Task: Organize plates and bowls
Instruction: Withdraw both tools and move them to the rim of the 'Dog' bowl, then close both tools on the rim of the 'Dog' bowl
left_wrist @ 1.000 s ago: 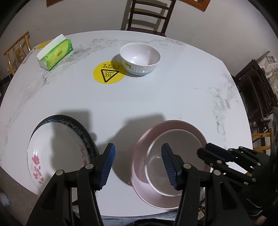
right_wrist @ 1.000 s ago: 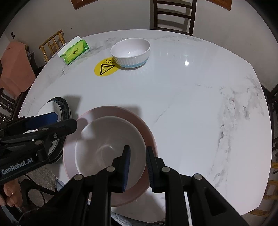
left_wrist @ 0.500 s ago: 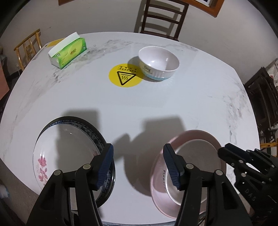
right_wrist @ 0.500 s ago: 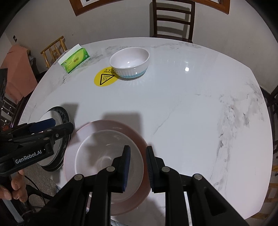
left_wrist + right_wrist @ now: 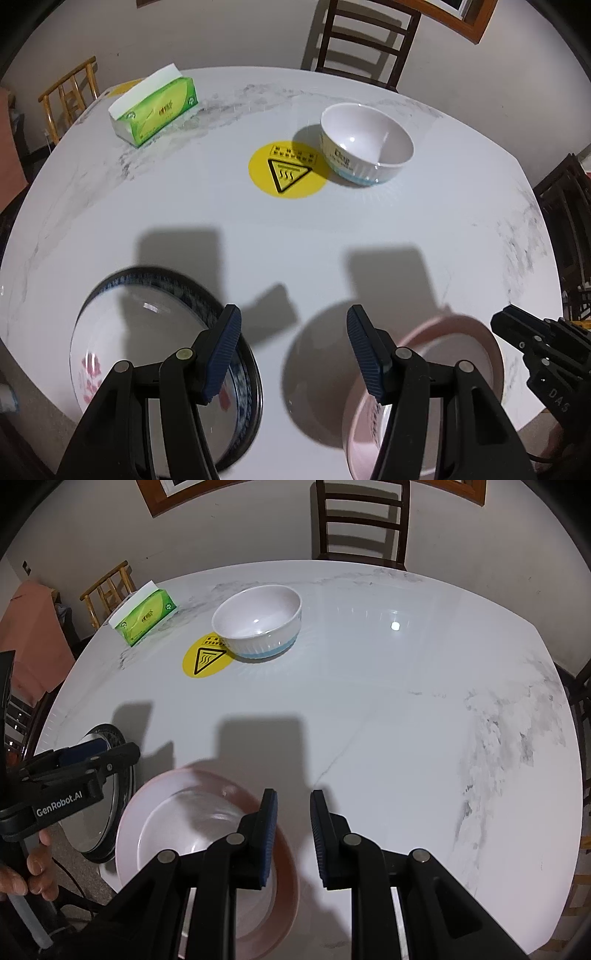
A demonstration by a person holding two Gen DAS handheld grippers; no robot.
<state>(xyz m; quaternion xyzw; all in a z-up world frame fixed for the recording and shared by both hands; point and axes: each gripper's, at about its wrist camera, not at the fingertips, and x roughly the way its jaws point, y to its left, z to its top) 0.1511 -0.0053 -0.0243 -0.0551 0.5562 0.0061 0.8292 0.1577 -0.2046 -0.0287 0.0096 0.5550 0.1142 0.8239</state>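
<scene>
- Both grippers have drifted back toward the near edge, so the pink plate now sits lower in each view than a second ago, and the left one has slid over toward the flowered plate.
- Left gripper: its jaws have just been opening and stand spread, with only bare table between them; one finger hangs over the right rim of the flowered plate, which lies in a dark-rimmed plate.
- Right gripper: jaws drawn close with a narrow gap and nothing pinched; its left finger hangs over the pink plate's right rim.
- A bowl stands far off beside the yellow sticker, near the tissue box.
- My guess at the step: the left gripper is lining up to take the flowered plate by its rim.
- To do it well, come down so the rim passes between the pads, not under one finger.
- Grip the near rim squarely and lift level; glazed plates slip and could tip off the edge.
</scene>
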